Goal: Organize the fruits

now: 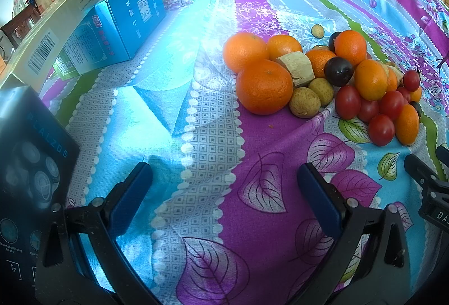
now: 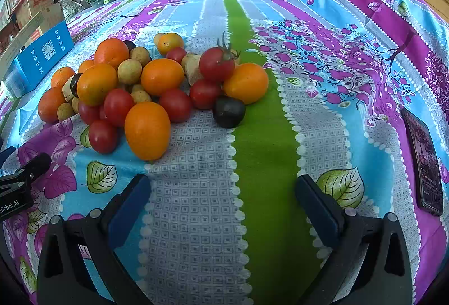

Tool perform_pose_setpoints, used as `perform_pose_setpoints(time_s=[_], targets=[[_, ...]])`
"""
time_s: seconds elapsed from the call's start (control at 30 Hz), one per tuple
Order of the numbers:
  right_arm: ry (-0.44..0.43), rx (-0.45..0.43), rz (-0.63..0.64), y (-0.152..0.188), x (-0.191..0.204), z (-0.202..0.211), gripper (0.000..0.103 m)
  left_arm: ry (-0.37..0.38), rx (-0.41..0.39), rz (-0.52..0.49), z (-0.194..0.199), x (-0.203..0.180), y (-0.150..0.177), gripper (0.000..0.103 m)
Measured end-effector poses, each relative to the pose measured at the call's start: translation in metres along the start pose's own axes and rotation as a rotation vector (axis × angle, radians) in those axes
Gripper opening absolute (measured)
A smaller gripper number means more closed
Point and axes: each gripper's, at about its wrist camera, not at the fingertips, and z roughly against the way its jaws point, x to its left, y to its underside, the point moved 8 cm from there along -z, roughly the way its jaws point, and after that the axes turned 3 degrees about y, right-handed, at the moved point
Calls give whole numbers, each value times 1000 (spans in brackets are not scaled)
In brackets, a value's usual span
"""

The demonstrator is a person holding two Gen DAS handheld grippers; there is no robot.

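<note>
A heap of fruit lies on the patterned cloth [image 1: 196, 136]: large oranges [image 1: 263, 86], small orange kumquats [image 2: 147, 131], red cherry tomatoes [image 2: 216, 63], tan longans [image 1: 304, 102], dark plums [image 2: 228, 112] and a pale ginger piece [image 1: 299, 69]. My left gripper [image 1: 224, 187] is open and empty, near and left of the heap. My right gripper [image 2: 221, 198] is open and empty, just in front of the heap's right side. The right gripper's tip shows at the left wrist view's right edge [image 1: 429, 178].
A blue box [image 1: 123, 30] and a long cream carton [image 1: 56, 24] lie at the far left. A dark shaver box [image 1: 31, 178] stands close by the left gripper. A dark phone [image 2: 423, 162] lies on the cloth at the right. Clothes and boxes are piled behind.
</note>
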Motion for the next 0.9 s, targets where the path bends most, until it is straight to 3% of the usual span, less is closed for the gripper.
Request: perform_pose_setpoints(time_s=[0.5,0.57,0.67,0.73,0.77,0.8,0.9], targets=[[2,7,6,0,0,-1,103,-20,14,5,-4,-5,-2,103],[-11,13,0,-2,0,-3,103,-5,40,14,-4,-2,-3,103],[-63,16,-7,-1,-1,1,103,77,120,-20,-2,-1,-2,103],[-123,9,-28,0,-5,7,103,138,137,-44,3,2,-3,96],[-140,10,-32,0,-6,10,103,157,118,-33,7,4,-6,80],[-150,32,-5,1,-5,10,103,200,96,-14,12,5,-12,72],[-160,49,44,4,-4,7,103,232,55,29,9,9,-28,72]])
